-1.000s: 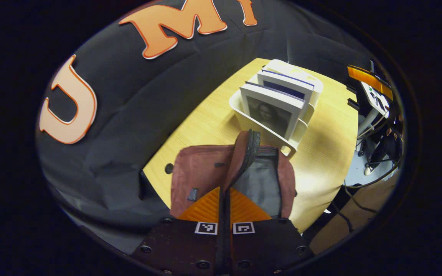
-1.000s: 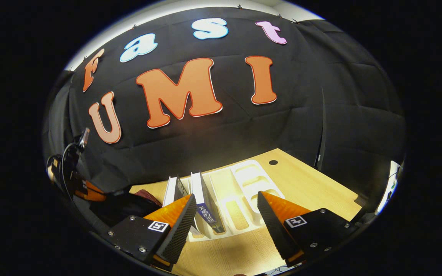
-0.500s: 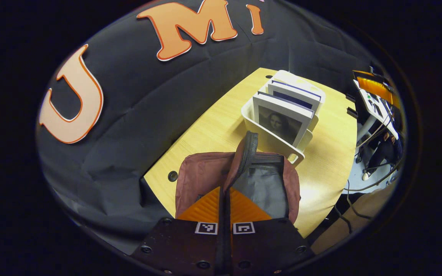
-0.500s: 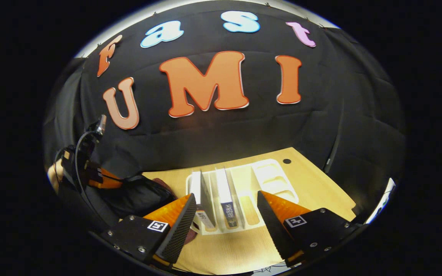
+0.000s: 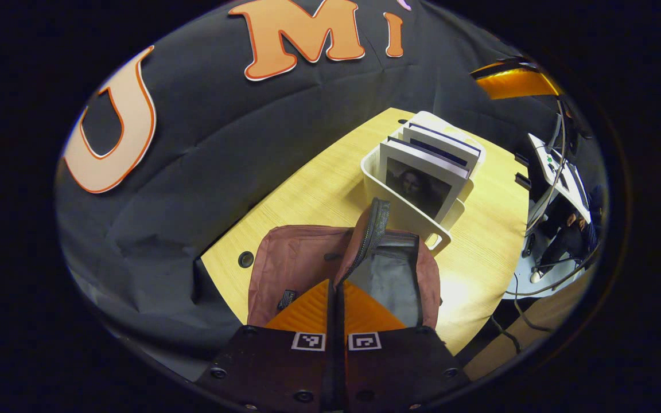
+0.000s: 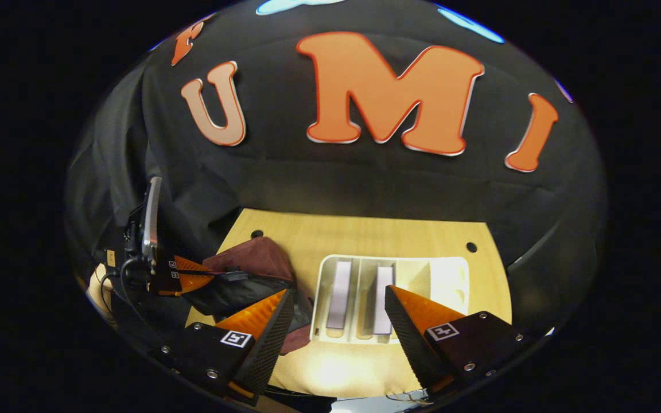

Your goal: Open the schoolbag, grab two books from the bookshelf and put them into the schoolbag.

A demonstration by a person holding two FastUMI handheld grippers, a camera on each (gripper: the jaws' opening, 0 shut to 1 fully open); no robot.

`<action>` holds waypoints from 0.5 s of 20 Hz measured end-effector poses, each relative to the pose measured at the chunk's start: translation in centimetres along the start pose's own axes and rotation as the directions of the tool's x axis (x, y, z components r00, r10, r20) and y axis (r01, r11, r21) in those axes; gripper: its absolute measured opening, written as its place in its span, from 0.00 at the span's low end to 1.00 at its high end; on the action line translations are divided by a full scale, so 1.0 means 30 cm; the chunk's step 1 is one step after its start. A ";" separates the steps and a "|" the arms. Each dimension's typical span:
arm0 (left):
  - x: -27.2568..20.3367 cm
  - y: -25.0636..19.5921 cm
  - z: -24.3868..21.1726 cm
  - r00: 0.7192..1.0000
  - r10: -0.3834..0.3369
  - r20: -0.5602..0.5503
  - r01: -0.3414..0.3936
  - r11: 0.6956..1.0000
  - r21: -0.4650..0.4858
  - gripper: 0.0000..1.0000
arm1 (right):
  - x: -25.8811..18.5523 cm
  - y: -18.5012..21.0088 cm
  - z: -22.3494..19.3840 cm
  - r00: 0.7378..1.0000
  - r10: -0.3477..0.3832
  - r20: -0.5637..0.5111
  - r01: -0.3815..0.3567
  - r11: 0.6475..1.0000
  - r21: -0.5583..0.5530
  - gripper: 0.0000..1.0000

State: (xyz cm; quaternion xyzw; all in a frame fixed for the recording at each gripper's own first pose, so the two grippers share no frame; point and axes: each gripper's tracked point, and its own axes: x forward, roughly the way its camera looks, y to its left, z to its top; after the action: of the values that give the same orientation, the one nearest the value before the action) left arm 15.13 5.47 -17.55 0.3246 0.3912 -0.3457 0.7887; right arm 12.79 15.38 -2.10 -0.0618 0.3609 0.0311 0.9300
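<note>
Schoolbag [image 5: 302,264] lies open on table [image 5: 307,195], flap [image 5: 365,241] pinched up by left gripper [image 5: 336,287], fingers together on it. Bookshelf [image 6: 445,281] at bag's 1 o'clock holds two books [image 6: 339,293]. Right gripper [image 6: 339,312] hovers above, fingers apart. Step: first grab. Next: descend, straddle one book.

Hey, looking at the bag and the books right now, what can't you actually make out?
- Schoolbag interior: left gripper view, hidden behind its raised flap and the left gripper.
- Second book: left gripper view, cover hidden behind front book.
- Schoolbag in right gripper view: partly behind right gripper.
</note>
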 end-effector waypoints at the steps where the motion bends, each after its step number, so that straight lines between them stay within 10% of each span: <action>1: 0.000 -0.004 0.000 1.000 -0.004 -0.002 0.004 1.000 -0.004 0.00 | 0.046 0.011 0.002 0.999 0.008 -0.040 -0.008 1.000 0.011 0.94; 10: 0.045 -0.010 -0.039 0.998 -0.053 -0.018 0.052 0.997 -0.061 0.01 | 0.385 -0.014 -0.143 0.925 -0.036 -0.377 0.034 0.999 -0.013 0.96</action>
State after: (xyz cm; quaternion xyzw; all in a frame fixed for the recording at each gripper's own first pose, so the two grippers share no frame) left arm 15.03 5.82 -19.33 0.2934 0.4174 -0.3514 0.7850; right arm 18.48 14.53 -12.99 -0.0762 0.5319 0.0033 0.8434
